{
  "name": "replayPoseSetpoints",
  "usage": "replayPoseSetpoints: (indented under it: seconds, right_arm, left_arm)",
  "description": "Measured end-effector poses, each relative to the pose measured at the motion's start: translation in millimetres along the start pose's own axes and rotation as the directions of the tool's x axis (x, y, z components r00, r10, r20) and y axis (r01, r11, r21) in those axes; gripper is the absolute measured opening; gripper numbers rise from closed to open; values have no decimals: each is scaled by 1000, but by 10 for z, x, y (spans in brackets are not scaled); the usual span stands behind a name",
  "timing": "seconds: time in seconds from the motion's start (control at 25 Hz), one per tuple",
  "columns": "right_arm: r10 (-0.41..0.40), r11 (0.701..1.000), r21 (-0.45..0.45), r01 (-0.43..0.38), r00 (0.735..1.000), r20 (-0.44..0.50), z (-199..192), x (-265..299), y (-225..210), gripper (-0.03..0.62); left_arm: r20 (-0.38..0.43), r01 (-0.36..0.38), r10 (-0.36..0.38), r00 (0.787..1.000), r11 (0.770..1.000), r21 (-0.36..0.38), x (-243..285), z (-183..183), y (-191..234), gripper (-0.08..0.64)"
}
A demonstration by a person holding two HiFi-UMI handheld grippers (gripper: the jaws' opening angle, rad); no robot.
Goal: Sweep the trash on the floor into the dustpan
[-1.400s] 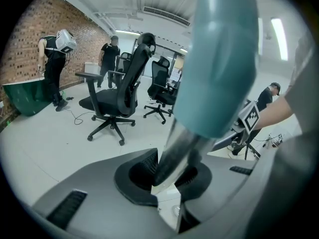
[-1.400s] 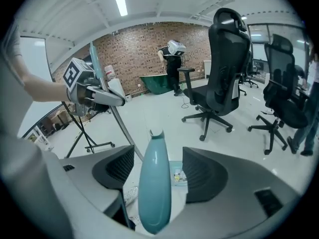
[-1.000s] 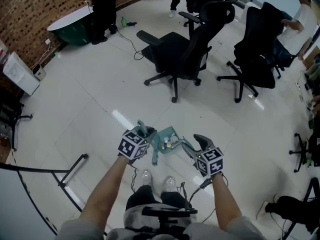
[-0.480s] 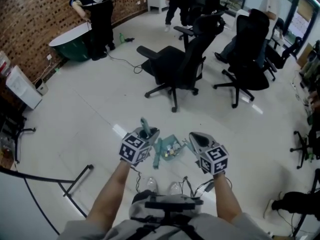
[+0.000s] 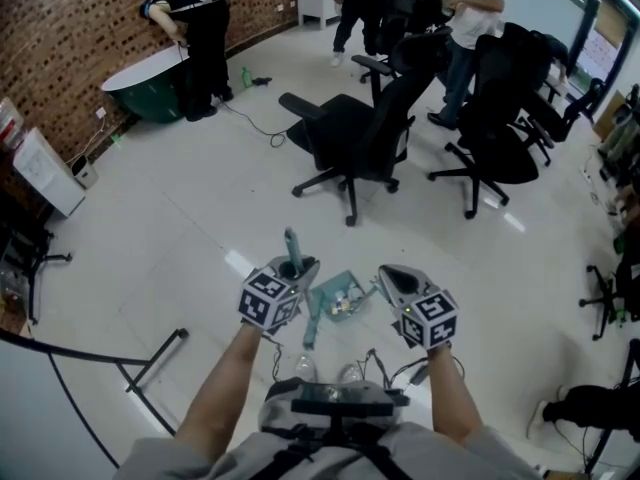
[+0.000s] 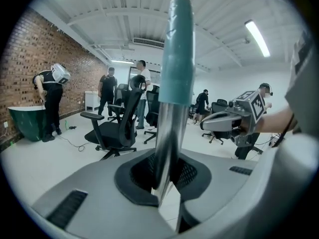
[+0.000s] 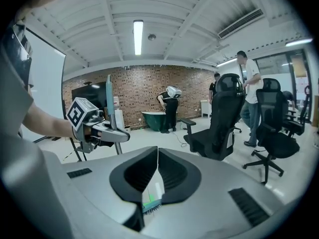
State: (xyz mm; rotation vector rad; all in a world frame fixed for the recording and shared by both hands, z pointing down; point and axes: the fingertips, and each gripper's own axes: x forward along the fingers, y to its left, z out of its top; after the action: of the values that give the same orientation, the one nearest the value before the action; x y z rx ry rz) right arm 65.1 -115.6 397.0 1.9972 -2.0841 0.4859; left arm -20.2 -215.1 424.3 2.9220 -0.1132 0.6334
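Note:
My left gripper (image 5: 293,268) (image 6: 167,183) is shut on the broom's shiny metal pole (image 6: 172,98). The pole's teal grip (image 5: 291,243) stands up above the jaws. Its lower end (image 5: 309,326) hangs toward my feet. The teal dustpan (image 5: 335,286) sits between the two grippers, raised off the floor, with small bits of trash (image 5: 346,303) inside. My right gripper (image 5: 385,280) (image 7: 155,183) is shut on a thin part at the dustpan's right side. In the right gripper view, teal comb teeth (image 7: 152,206) show just below the closed pads.
Two black office chairs (image 5: 355,128) (image 5: 500,133) stand ahead on the white tiled floor. People stand at the back, one by a green tub (image 5: 150,68) at the brick wall. A cable (image 5: 255,118) lies on the floor. A black stand leg (image 5: 150,346) is at my left.
Both grippers have risen a little, carrying the broom and the dustpan. My view has tilted up, and a person in a white shirt now stands behind the chairs.

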Motion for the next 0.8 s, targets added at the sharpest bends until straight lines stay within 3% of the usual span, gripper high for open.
replayPoseSetpoints:
  seconds: [0.44, 0.8]
  right_arm:
    - [-16, 1000, -3, 16, 1000, -18, -27, 106, 33, 0]
    - [-31, 998, -57, 27, 997, -75, 31, 156, -302, 0]
  left_arm:
    - [-1, 28, -28, 1000, 1000, 4, -1, -82, 83, 34]
    - [-9, 135, -135, 991, 989, 57, 299, -15, 135, 34]
